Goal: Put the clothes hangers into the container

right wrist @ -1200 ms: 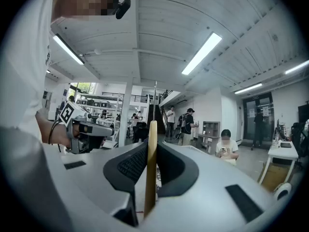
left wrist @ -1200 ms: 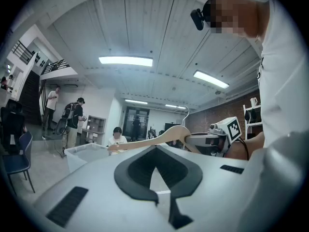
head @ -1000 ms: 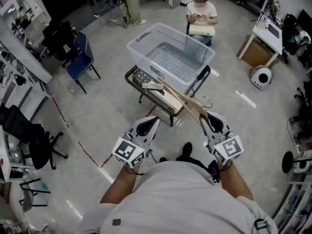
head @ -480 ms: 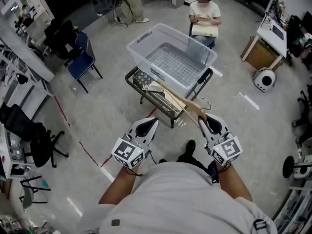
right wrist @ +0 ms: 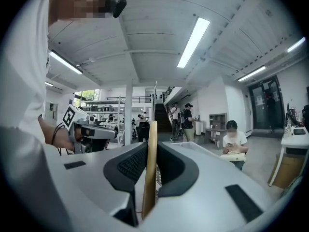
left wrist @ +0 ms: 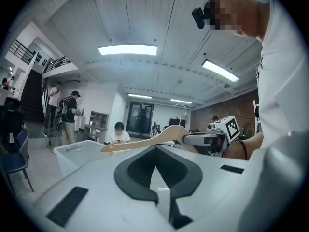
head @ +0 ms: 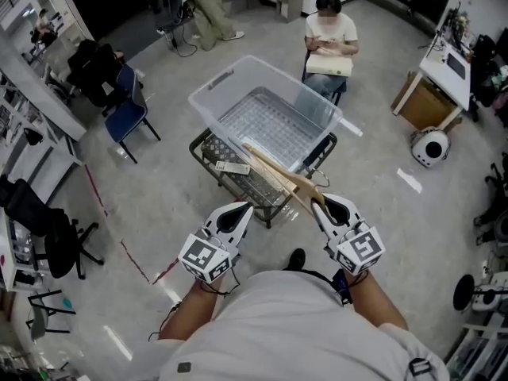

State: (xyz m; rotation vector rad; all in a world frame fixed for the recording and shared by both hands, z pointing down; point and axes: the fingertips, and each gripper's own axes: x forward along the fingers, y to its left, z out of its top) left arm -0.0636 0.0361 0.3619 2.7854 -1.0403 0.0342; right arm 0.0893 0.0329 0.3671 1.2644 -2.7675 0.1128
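The left gripper (left wrist: 157,170) points level, its dark fingers (left wrist: 130,173) seemingly closed together with nothing between them (the low angle makes the gap hard to judge). Beyond them the right gripper (left wrist: 189,138) pinches a wooden hanger (left wrist: 145,141), whose long arm reaches left above the rim of a clear container (left wrist: 72,153). A seated person (left wrist: 118,133) is behind the container.

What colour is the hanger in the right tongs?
The hanger is pale natural wood; head view shows it best.
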